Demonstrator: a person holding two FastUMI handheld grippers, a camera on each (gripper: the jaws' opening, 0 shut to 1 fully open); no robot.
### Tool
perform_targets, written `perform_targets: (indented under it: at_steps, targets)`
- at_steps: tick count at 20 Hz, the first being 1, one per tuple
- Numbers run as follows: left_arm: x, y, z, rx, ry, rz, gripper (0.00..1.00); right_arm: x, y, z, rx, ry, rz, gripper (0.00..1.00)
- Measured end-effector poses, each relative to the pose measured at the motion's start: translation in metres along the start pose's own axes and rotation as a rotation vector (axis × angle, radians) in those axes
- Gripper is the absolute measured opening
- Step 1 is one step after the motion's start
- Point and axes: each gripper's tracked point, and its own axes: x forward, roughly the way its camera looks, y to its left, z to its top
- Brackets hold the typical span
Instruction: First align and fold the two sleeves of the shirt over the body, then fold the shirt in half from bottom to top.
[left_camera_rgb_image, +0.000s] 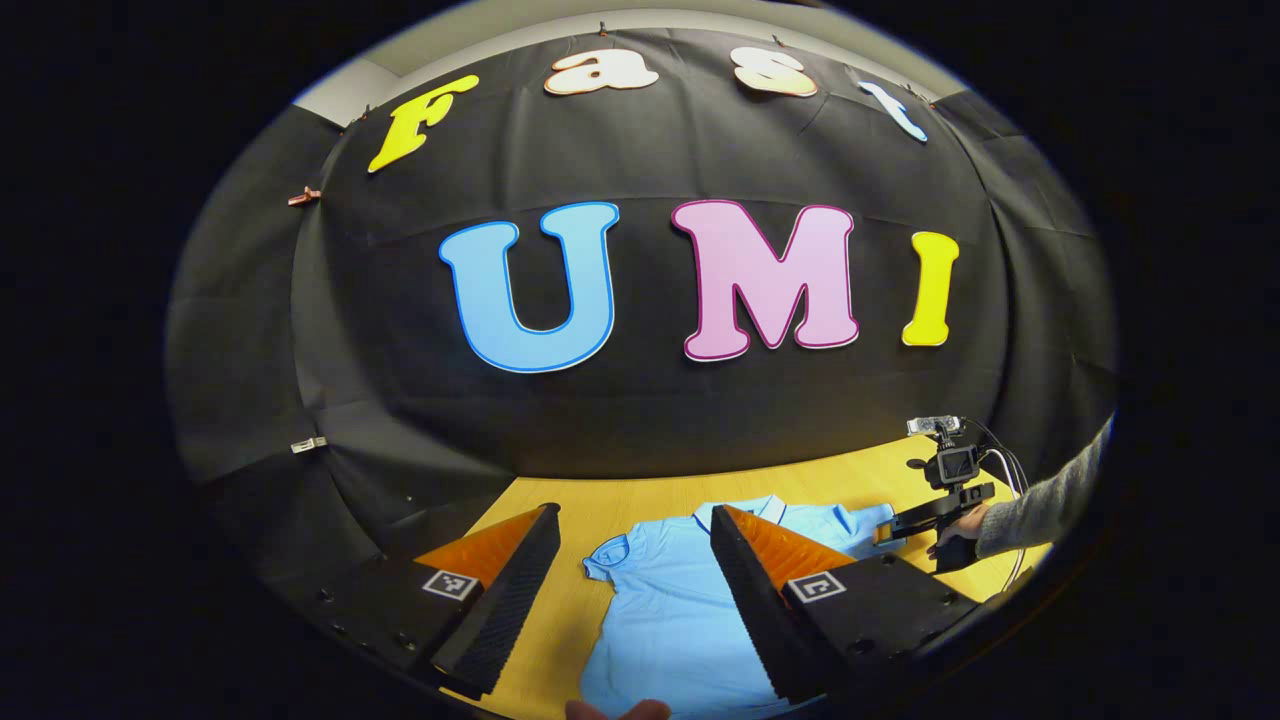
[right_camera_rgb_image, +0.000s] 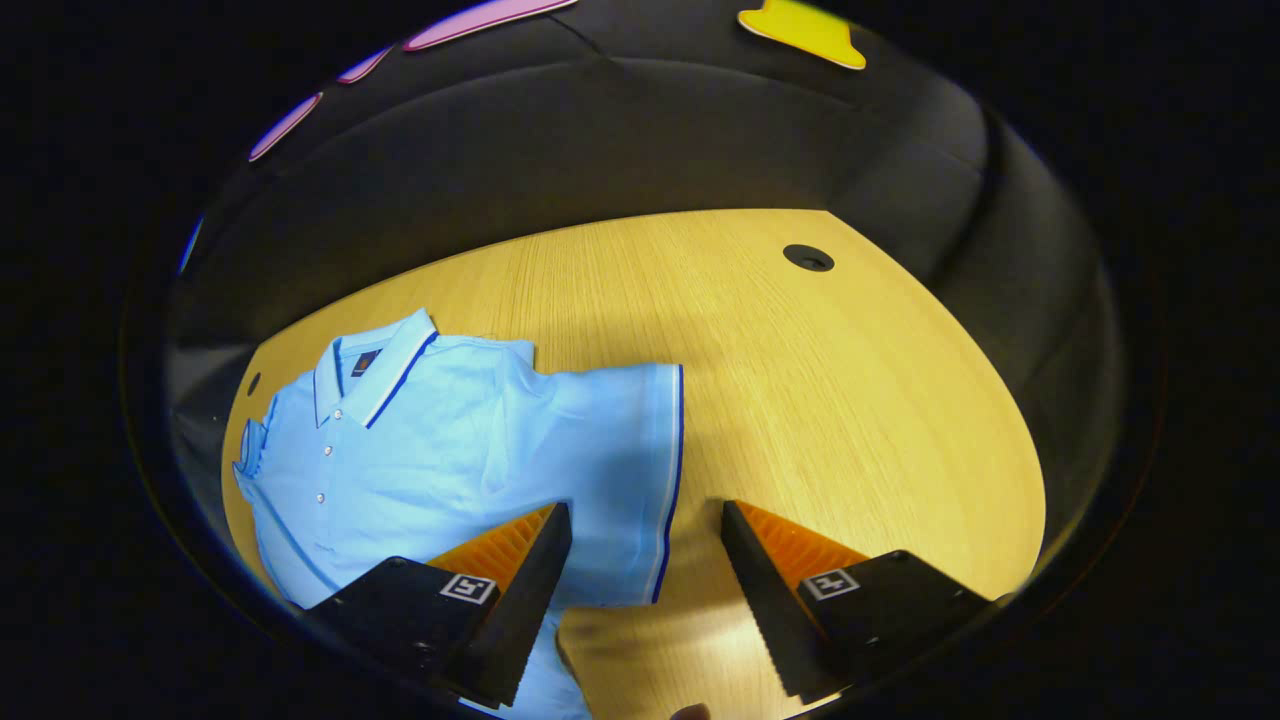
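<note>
On the light wooden table (right_camera_rgb_image: 800, 380) a pale blue short-sleeved polo shirt (right_camera_rgb_image: 450, 450) with dark-trimmed collar lies flat, sleeves spread, both grippers' jaws open above it

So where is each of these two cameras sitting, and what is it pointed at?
Left gripper view: rides the left claw, held high and level, facing the booth wall over the light blue polo shirt; its two open fingers show, plus the right claw in a grey-sleeved hand.
Right gripper view: rides the right claw, tilted down at the shirt's sleeve on the wooden table; its open fingers show.
Shared: shirt and table.
</note>
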Motion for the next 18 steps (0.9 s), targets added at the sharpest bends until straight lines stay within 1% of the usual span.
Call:
perform_targets:
  at_steps: [1,2,3,4,5,6,7,8,9,11,13,16,18]
  targets:
    - [0.001,0.001,-0.002,-0.002,0.002,0.003,0.96,0.000,0.000,0.002,0.011,-0.001,-0.001,0.79]
    - [0.001,0.003,-0.003,-0.005,0.005,0.007,0.96,0.003,0.000,0.001,0.023,0.003,-0.007,0.75]
    - [0.002,0.006,-0.005,-0.006,0.010,0.011,0.96,0.004,0.001,0.001,0.043,0.011,-0.009,0.55]
    - [0.001,0.008,-0.006,-0.007,0.014,0.016,0.96,0.004,0.002,0.002,0.064,0.012,-0.008,0.53]
    - [0.001,0.010,-0.008,-0.008,0.018,0.019,0.96,0.004,0.003,0.002,0.088,0.023,0.002,0.33]
    - [0.001,0.013,-0.009,-0.009,0.021,0.023,0.96,0.004,0.007,0.004,0.103,0.021,0.021,0.27]
    - [0.001,0.015,-0.010,-0.008,0.023,0.025,0.96,0.005,0.008,0.002,0.113,0.031,0.036,0.27]
    - [0.001,0.018,-0.011,-0.007,0.026,0.029,0.96,0.004,0.008,0.005,0.120,0.025,0.040,0.11]
    - [0.000,0.020,-0.012,-0.005,0.028,0.030,0.96,0.007,0.009,0.003,0.121,0.028,0.043,0.06]
    - [0.000,0.025,-0.012,-0.005,0.030,0.031,0.97,0.003,0.010,0.005,0.093,0.010,0.048,0.05]
    - [-0.001,0.029,-0.013,-0.006,0.029,0.031,0.96,-0.006,0.016,0.014,0.050,-0.039,0.055,0.05]
    - [-0.003,0.035,-0.015,-0.008,0.026,0.027,0.96,-0.023,0.043,0.025,0.010,-0.096,0.111,0.05]
    - [-0.004,0.040,-0.016,-0.008,0.024,0.029,0.96,-0.033,0.065,0.031,-0.047,-0.122,0.150,0.05]
